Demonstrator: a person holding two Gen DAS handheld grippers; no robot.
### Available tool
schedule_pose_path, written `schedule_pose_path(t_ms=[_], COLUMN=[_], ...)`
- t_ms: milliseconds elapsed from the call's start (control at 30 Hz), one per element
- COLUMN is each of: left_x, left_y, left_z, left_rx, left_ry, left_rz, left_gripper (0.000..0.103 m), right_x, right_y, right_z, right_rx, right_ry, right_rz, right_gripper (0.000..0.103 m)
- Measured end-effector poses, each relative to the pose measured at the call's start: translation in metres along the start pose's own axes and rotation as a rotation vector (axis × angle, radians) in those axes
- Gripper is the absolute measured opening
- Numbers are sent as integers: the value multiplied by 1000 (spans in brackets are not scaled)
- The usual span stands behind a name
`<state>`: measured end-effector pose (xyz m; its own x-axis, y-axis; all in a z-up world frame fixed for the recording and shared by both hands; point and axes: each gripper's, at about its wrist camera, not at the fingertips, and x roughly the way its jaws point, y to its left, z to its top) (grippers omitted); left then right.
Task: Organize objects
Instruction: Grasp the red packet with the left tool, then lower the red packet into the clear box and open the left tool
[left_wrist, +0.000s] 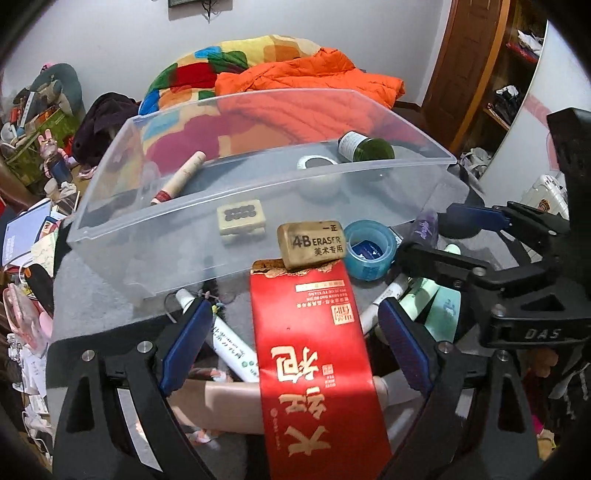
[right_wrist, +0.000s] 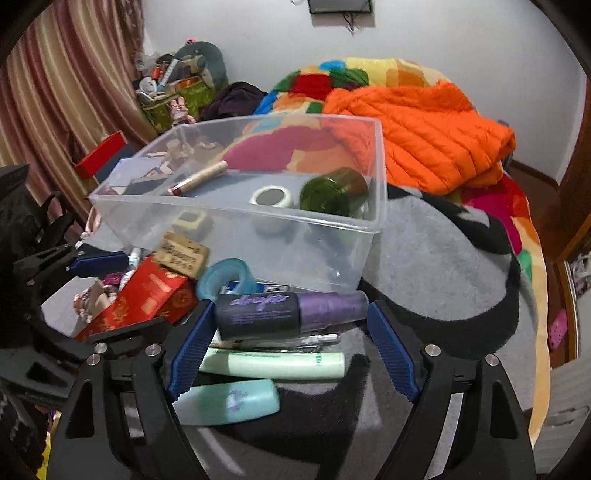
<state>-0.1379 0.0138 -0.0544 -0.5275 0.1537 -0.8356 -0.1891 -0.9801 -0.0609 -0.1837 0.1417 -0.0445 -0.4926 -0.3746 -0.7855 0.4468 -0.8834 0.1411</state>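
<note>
A long red box lies between the wide-apart pads of my left gripper, which do not touch it. A worn 4B eraser rests on the box's far end, beside a blue tape roll. In the right wrist view a black and purple spray bottle lies crosswise between the fingertips of my right gripper, whose jaws stand open around it. Just beyond stands the clear plastic bin, holding a green bottle, a white tape roll and a slim tube.
Pale green tubes and a teal bottle lie under the right gripper on a grey and black blanket. A white tube lies left of the red box. An orange jacket and a colourful quilt lie behind the bin.
</note>
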Motion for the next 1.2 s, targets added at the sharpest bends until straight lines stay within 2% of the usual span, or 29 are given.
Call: schedule_pose_path(t_ms=[100, 167, 233, 333, 733, 1200], left_x=[2, 1, 2, 0, -26, -83], left_y=[-2, -3, -2, 1, 12, 26], left_z=[1, -1, -1, -5, -18, -11], left_rx=[10, 18, 22, 10, -41, -80], left_ry=[-3, -6, -3, -3, -69, -242], left_rz=[11, 9, 9, -14, -35, 3], left_gripper=[89, 81, 67, 57, 53, 53], right_x=[7, 9, 13, 15, -8, -59], right_y=[-6, -8, -7, -8, -9, 4], right_z=[0, 1, 2, 3, -5, 15], right_rx=[23, 25, 16, 7, 0, 11], right_ry=[18, 25, 31, 25, -32, -176], right_rz=[12, 19, 18, 21, -16, 14], right_gripper=[89, 90, 90, 89, 89, 89])
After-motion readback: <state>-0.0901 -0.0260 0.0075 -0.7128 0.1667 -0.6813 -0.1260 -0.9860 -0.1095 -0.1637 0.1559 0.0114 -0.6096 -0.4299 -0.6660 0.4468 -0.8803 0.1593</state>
